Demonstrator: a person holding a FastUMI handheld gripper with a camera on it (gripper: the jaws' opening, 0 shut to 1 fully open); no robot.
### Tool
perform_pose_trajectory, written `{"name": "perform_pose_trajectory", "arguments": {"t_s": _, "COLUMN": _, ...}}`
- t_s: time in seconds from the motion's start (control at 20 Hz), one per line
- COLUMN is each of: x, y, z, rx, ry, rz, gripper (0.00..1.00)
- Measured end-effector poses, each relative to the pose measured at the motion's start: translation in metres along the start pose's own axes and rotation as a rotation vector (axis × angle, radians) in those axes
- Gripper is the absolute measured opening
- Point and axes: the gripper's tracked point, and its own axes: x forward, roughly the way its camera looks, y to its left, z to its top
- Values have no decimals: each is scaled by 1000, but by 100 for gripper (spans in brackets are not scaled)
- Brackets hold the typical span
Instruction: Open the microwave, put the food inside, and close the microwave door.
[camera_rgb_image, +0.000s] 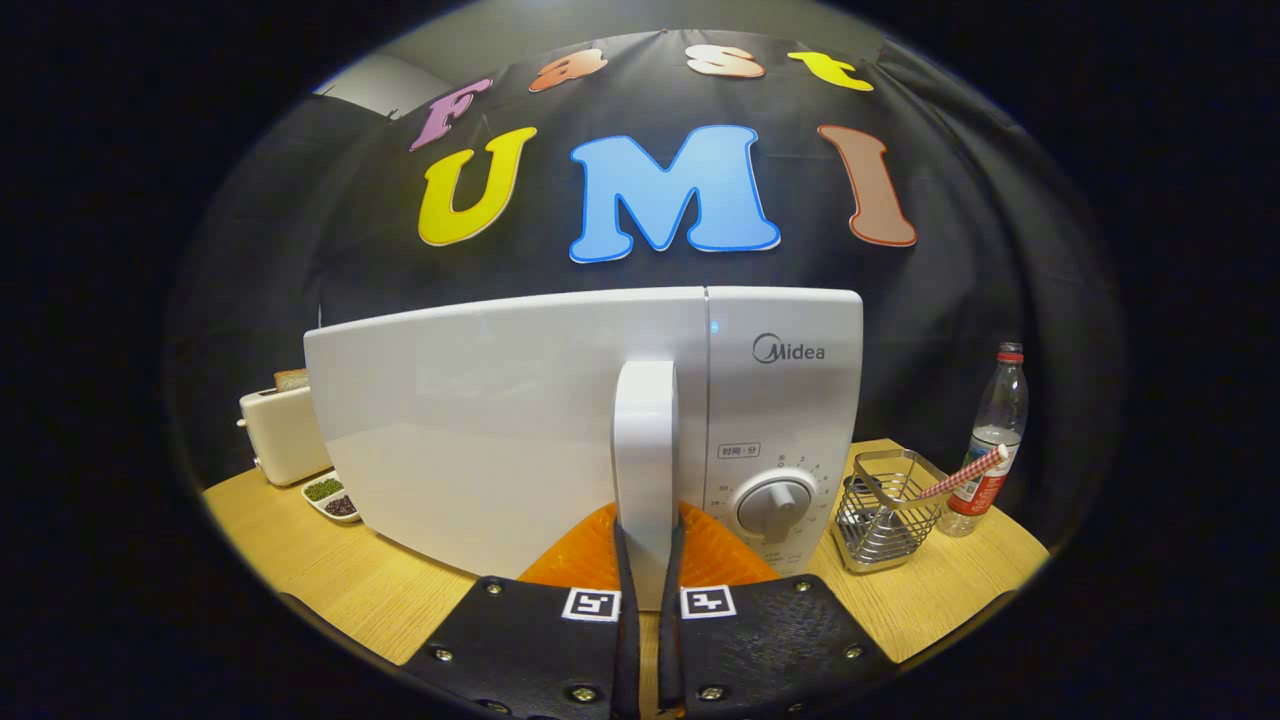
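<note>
One appliance dominates the scene: the microwave (590, 420) is set on the wooden table (330, 580), directly ahead of the gripper, with its door (480, 430) shown closed, flush with the control panel (785, 440) to the right. The door's hinge is judged to lie at its far left edge, since the handle sits at the right edge beside the panel.

The door handle (645, 450) is seen as a tall bar whose long axis runs vertically; it stands straight ahead, in line with the gap between the fingers. The gripper (647, 560) is drawn nearly closed, and its two fingers appear to be pressed on the lower part of the handle from either side; whether the clamp is firm cannot be told. An outward pull, swung leftward about the hinge, is judged to be what the next move calls for.

Smaller items are ranged around the appliance. A toaster (283, 432) and a small dish of beans (332, 497) lie at its left; a wire rack (888, 508) and a water bottle (992, 445) stand at its right. A timer dial (772, 508) is set low on the panel. The food to be loaded cannot be identified with certainty.
</note>
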Motion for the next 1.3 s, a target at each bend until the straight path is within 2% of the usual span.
{"name": "perform_pose_trajectory", "arguments": {"t_s": 0.2, "x": -1, "y": -1, "z": -1, "rx": 44, "ry": 42, "rz": 16, "gripper": 8}}
{"name": "perform_pose_trajectory", "arguments": {"t_s": 0.35, "x": -29, "y": 8, "z": -8, "rx": -10, "ry": 71, "rz": 35, "gripper": 8}}
{"name": "perform_pose_trajectory", "arguments": {"t_s": 0.45, "x": -54, "y": 18, "z": -11, "rx": 4, "ry": 85, "rz": 73, "gripper": 8}}
{"name": "perform_pose_trajectory", "arguments": {"t_s": 0.8, "x": -154, "y": 93, "z": -27, "rx": -54, "ry": 94, "rz": 288, "gripper": 7}}
{"name": "perform_pose_trajectory", "arguments": {"t_s": 1.15, "x": -210, "y": 171, "z": -36, "rx": -98, "ry": 32, "rz": 386, "gripper": 7}}
{"name": "perform_pose_trajectory", "arguments": {"t_s": 1.3, "x": -222, "y": 196, "z": -38, "rx": -138, "ry": -10, "rz": 370, "gripper": 6}}
